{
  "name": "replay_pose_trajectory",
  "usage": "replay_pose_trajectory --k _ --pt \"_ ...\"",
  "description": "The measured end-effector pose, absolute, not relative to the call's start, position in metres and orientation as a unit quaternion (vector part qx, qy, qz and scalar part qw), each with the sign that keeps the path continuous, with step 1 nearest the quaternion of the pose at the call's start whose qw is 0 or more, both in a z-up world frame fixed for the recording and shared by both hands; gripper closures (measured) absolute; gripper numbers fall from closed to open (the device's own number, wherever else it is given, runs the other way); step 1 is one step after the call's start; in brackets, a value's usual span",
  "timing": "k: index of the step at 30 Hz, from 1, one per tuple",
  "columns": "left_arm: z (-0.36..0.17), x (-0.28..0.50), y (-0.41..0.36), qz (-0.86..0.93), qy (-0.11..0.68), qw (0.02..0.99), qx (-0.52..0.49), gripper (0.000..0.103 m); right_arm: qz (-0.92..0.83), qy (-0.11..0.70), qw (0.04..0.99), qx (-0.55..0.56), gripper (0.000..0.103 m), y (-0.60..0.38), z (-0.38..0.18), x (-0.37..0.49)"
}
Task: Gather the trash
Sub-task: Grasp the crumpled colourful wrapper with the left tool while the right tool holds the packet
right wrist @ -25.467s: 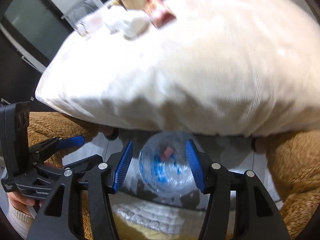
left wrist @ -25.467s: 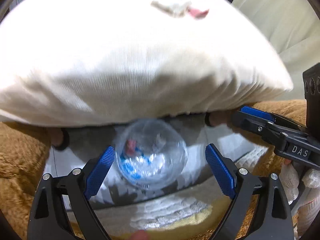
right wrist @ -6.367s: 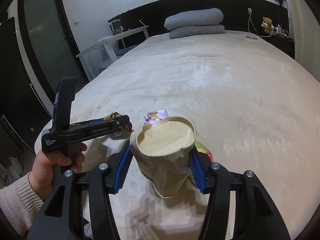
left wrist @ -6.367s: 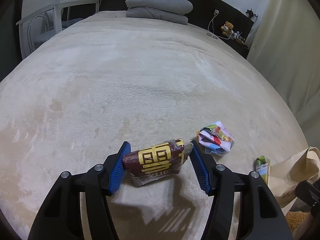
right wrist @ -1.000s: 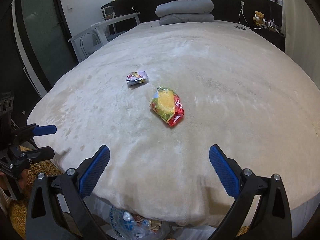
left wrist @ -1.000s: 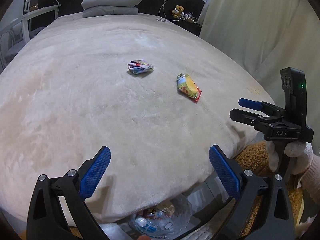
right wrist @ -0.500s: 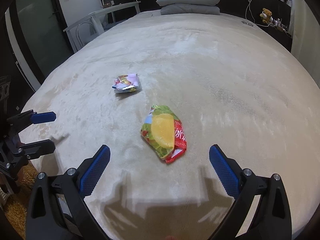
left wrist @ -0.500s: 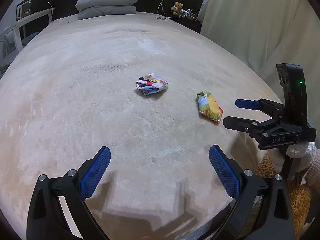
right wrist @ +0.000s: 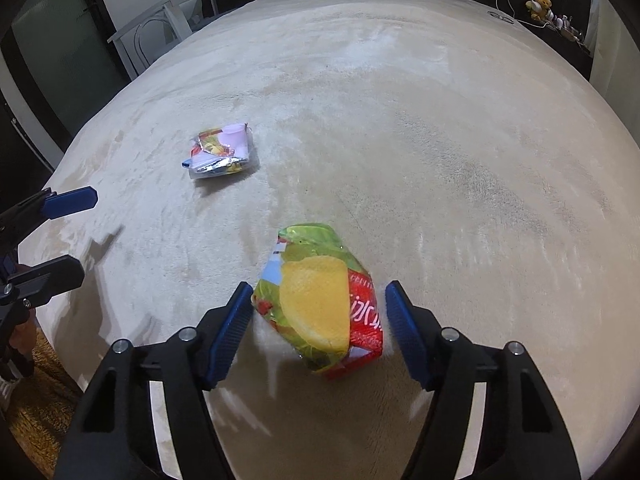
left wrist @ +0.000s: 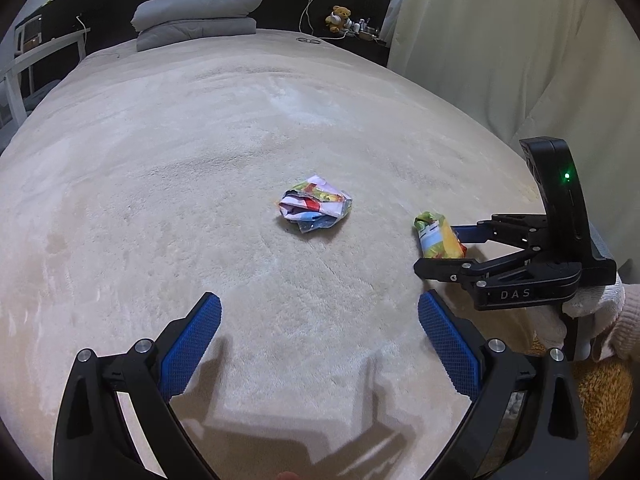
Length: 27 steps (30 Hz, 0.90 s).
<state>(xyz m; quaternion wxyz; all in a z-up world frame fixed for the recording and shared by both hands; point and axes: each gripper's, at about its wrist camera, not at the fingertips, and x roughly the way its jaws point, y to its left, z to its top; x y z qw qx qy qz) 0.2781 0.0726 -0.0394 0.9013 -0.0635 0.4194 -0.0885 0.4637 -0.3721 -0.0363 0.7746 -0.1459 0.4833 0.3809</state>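
Note:
A green, yellow and red snack bag lies on the beige bed cover. My right gripper is open around it, a blue pad on each side, with small gaps to the bag. The bag also shows in the left wrist view, between the right gripper's fingers. A crumpled multicoloured wrapper lies further in on the bed, also in the right wrist view. My left gripper is open and empty, low over the cover, short of the wrapper.
Grey pillows lie at the head of the bed against a dark headboard. A white desk and chair stand to the left. Cream curtains hang on the right. A brown fuzzy rug lies beside the bed.
Both grippers have moved forward over the bed. The right gripper's jaws have narrowed and now straddle the snack bag. The left gripper has come closer to the crumpled wrapper.

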Motion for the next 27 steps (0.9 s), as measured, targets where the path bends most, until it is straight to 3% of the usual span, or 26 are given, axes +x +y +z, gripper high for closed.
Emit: replay_pose_trajectory --k 27 --pt "-0.068 0.369 0.066 -0.092 0.411 0.902 -0.096 0.007 0.408 0.480 0.772 -0.088 0.045 -0.407 -0.011 0.446"
